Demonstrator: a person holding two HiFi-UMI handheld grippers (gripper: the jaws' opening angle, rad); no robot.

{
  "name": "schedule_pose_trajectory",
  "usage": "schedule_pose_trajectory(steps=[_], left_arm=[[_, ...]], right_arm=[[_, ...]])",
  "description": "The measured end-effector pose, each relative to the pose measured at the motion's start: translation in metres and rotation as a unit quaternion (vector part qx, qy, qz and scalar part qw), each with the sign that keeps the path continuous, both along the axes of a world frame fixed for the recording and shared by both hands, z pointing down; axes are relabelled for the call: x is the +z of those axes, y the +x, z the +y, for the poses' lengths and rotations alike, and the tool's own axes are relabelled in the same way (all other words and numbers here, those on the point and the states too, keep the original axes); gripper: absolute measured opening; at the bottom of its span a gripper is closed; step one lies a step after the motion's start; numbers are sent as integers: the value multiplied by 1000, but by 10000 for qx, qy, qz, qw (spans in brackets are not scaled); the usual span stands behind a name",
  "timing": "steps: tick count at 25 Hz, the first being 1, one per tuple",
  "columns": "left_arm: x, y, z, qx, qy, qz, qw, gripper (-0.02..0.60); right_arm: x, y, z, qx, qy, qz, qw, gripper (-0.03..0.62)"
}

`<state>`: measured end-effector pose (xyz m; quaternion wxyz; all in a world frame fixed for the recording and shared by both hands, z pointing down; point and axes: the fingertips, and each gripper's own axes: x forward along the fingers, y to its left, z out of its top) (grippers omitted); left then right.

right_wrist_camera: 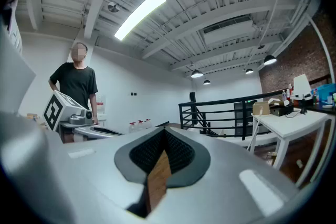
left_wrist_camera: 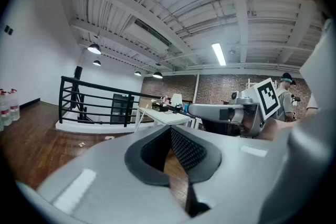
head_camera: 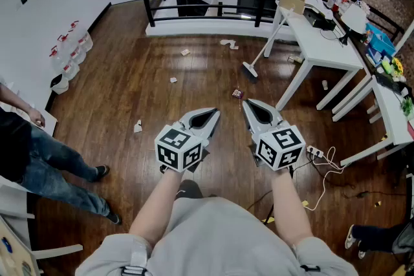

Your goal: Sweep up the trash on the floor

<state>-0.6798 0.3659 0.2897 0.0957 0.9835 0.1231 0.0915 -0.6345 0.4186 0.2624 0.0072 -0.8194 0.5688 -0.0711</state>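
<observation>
While trash [head_camera: 173,80] is lying ahead on the floor [head_camera: 129,74], you are not sweeping yet.
Your left hand-held gripper [head_camera: 213,112] and right hand-held gripper [head_camera: 246,103] are sitting closed and empty; fetching the broom [head_camera: 250,70] by the desk [head_camera: 323,48] is likely coming next.

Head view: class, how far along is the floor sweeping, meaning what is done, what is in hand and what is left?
Done: nothing visible; white paper scraps lie scattered on the brown wooden floor. In hand: nothing; the left gripper and right gripper are shut and empty above the floor. Left: take the long-handled broom leaning against the white table, then sweep up every scrap.
</observation>
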Motion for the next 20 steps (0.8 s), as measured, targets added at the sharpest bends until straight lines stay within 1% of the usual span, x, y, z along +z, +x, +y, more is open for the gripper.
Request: schedule_pose_trajectory(steps=[6,10,14,20], left_arm=[[4,30,6,181,30,-27,9998,6],[12,63,7,319,-17,-91,9994,6],[21,110,3,471,-79,-159,9987,6],[24,198,-13,644,-145,-133,9977,6]], right_arm=[[-4,36,11,243,95,32,9997,0],[0,69,17,431,63,10,9990,0],[8,115,16,602,-1,-41,9982,0],[7,201,4,784,-43,-11,9969,0]])
